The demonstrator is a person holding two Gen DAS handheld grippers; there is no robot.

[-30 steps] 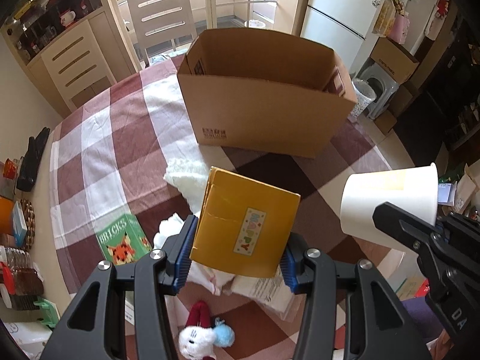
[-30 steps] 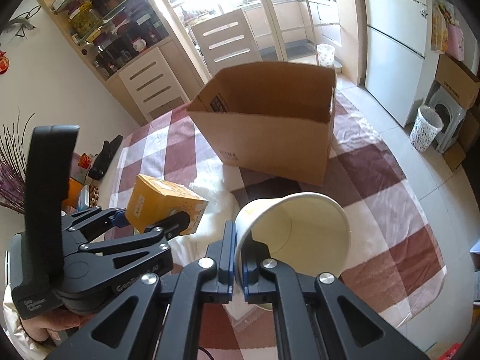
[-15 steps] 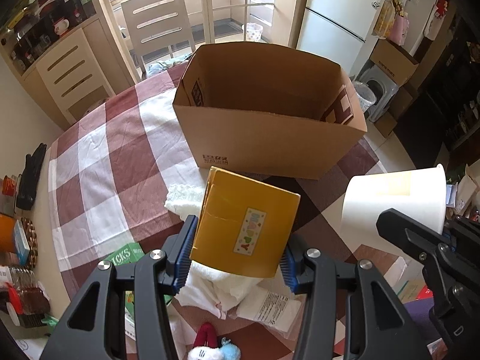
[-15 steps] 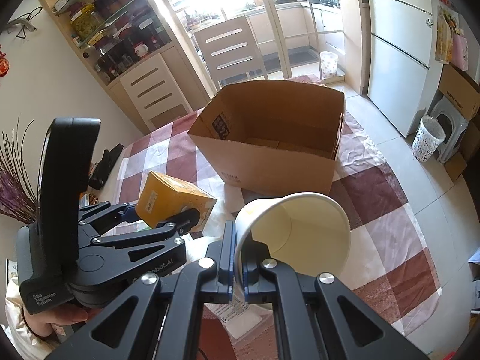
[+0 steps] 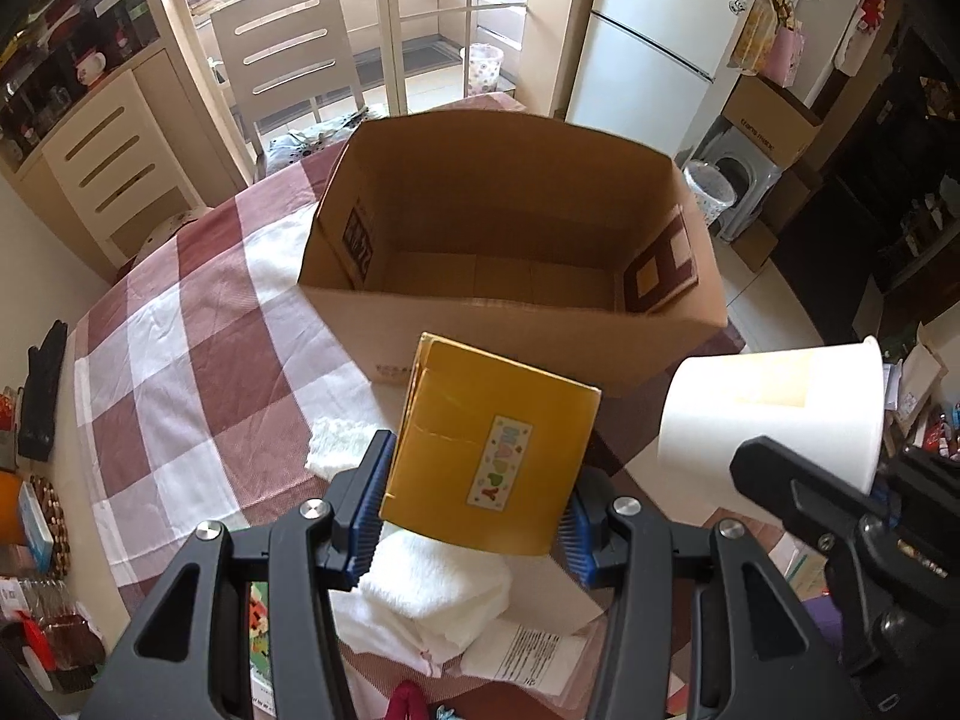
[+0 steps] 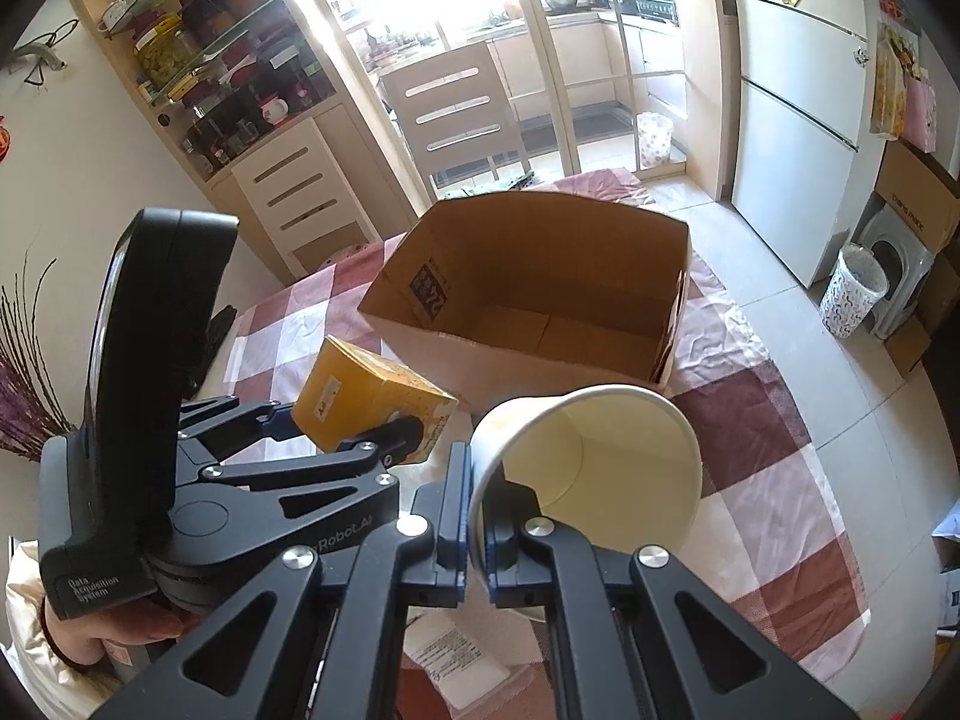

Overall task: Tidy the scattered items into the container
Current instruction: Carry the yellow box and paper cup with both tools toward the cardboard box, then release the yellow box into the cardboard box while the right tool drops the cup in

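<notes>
1. Left view: white towels lie under your left gripper. The open cardboard box sits at 12 o'clock. The yellow box tilts toward 1 o'clock, squeezed between the jaws.
2. Right view: your right gripper pinches the white paper cup by its rim, jaws almost together. The cup's mouth faces you, with the cardboard box at 12 o'clock.

Left gripper: fingers clamped on a held item, angled steeply downward. Right gripper: fingers pinched together on a thin rim, tilted downward.
</notes>
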